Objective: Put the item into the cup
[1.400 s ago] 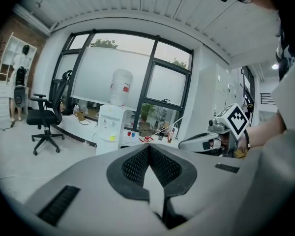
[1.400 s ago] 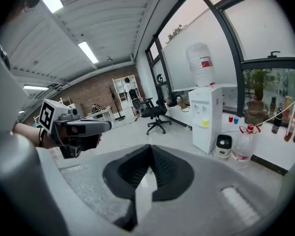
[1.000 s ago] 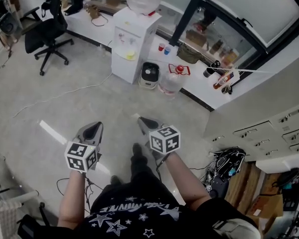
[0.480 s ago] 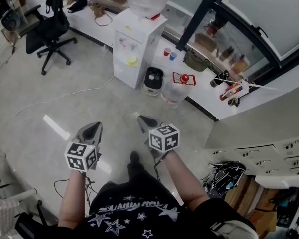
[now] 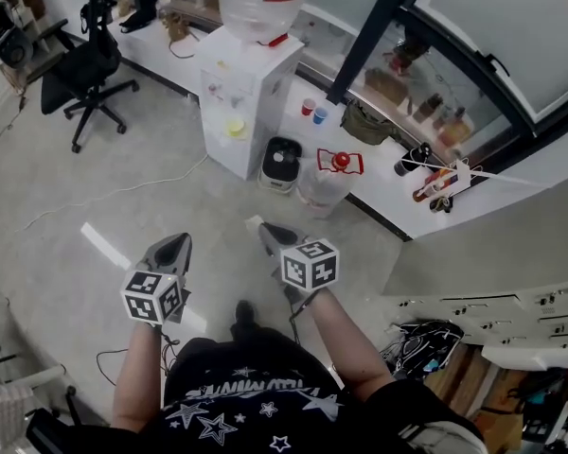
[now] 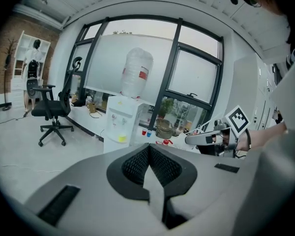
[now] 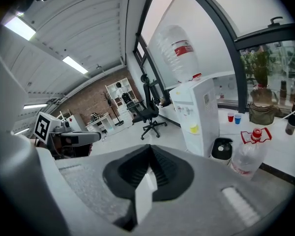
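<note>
left gripper [image 5: 177, 244], right gripper [image 5: 267, 232] closed, empty

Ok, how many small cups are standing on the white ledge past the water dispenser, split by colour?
Red cup: 1
Blue cup: 1
Total: 2
</note>
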The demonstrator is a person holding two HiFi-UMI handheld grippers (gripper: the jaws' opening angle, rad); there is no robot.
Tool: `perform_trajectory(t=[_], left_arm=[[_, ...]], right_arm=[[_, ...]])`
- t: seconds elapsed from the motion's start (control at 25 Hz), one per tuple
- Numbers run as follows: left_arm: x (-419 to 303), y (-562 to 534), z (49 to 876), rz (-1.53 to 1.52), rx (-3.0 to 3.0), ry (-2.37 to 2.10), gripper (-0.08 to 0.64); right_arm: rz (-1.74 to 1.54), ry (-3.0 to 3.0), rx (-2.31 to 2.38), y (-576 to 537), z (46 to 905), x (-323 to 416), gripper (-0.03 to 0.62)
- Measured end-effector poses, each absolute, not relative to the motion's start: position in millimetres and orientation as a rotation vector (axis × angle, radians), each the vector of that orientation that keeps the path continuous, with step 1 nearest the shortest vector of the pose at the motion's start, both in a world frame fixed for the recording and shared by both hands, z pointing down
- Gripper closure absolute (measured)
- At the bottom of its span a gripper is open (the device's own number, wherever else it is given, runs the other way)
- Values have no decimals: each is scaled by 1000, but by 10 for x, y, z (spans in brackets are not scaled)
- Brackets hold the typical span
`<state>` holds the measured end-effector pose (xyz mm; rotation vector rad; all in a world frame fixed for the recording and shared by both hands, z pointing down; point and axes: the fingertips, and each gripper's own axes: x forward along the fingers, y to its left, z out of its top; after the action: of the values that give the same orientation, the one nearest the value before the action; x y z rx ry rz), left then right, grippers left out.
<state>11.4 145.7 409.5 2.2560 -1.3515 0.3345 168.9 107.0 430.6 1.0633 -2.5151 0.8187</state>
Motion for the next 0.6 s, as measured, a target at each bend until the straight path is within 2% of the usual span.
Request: perform_trajectory(t=[0.6], left_arm=[[468,1165,4159,354,2217,-1358,554]], right_arm=[[919,-2532,1036,741,4379,1950,591]])
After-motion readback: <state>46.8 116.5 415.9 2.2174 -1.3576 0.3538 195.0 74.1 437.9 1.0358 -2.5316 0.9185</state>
